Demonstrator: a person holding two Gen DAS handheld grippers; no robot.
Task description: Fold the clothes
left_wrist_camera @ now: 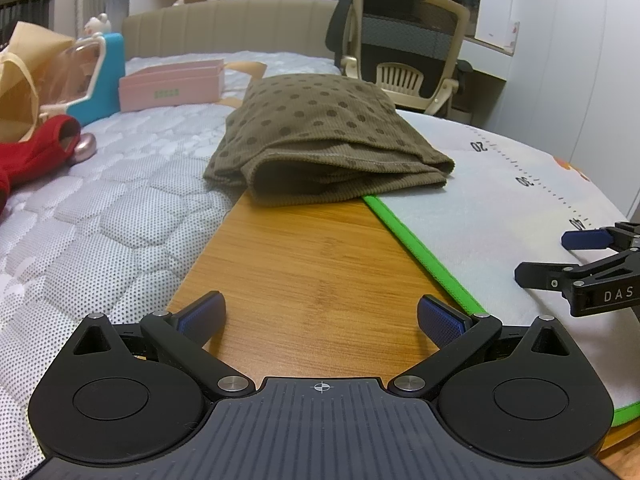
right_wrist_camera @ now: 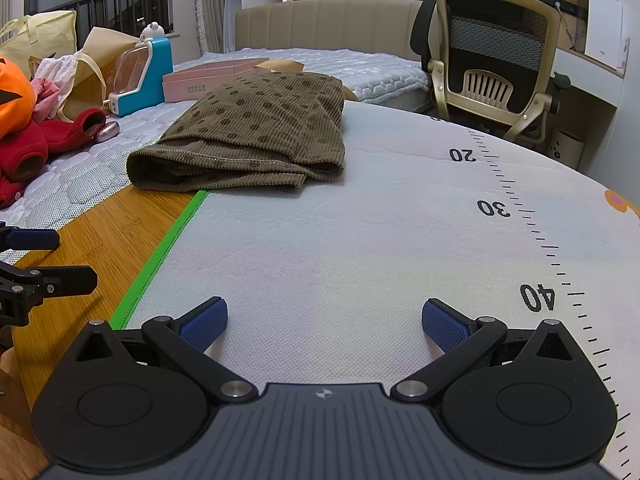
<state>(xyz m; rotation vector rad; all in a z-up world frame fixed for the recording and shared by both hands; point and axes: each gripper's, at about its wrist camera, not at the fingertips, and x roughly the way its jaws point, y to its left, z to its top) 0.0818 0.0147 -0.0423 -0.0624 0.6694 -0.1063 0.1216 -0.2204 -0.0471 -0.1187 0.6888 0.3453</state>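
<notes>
A folded brown polka-dot garment [left_wrist_camera: 324, 140] lies across the far end of the wooden board [left_wrist_camera: 304, 264] and the white ruler mat [left_wrist_camera: 500, 216]. My left gripper [left_wrist_camera: 320, 320] hovers open over the board, well short of the garment, with nothing between its blue pads. My right gripper [right_wrist_camera: 324, 322] is open over the ruler mat [right_wrist_camera: 360, 240], also short of the garment [right_wrist_camera: 256, 132]. Each gripper shows at the edge of the other's view: the right one [left_wrist_camera: 560, 256] and the left one [right_wrist_camera: 60, 258], both with jaws apart.
A quilted mattress [left_wrist_camera: 100, 208] lies left of the board. On it sit red clothes [left_wrist_camera: 32, 148], a pink box [left_wrist_camera: 172, 86], a blue toy [left_wrist_camera: 100, 76] and paper bags [right_wrist_camera: 80, 68]. An office chair [right_wrist_camera: 492, 56] stands behind the mat, before a desk.
</notes>
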